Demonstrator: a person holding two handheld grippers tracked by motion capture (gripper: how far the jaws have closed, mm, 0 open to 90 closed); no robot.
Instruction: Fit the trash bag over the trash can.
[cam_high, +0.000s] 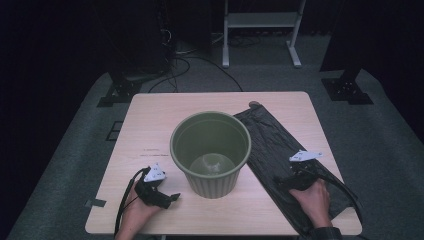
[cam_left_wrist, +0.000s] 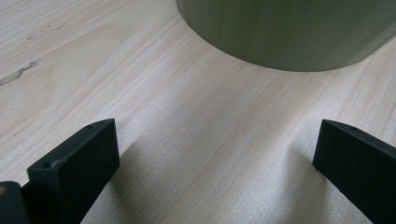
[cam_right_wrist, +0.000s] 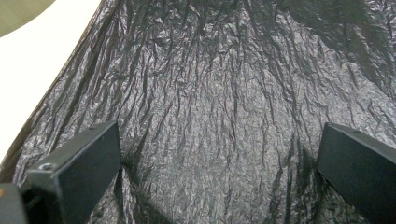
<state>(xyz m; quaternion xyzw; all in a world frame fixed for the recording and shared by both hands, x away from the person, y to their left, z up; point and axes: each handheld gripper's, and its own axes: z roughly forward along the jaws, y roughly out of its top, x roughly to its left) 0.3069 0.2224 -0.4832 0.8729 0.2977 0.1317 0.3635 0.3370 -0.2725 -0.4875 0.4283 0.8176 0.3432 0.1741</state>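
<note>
A green plastic bin stands upright and empty at the middle of the wooden table. A flat, crinkled black bag lies to its right, running from the far edge to the near right corner. My left gripper rests low on the table just left of the bin, open, with bare wood between its jaws; the bin's wall is ahead of it. My right gripper sits over the near end of the bag, open, jaws wide apart above the plastic.
Beyond the table, a grey carpeted floor holds black stand bases, cables and a white frame. A small piece of tape marks the near left table corner.
</note>
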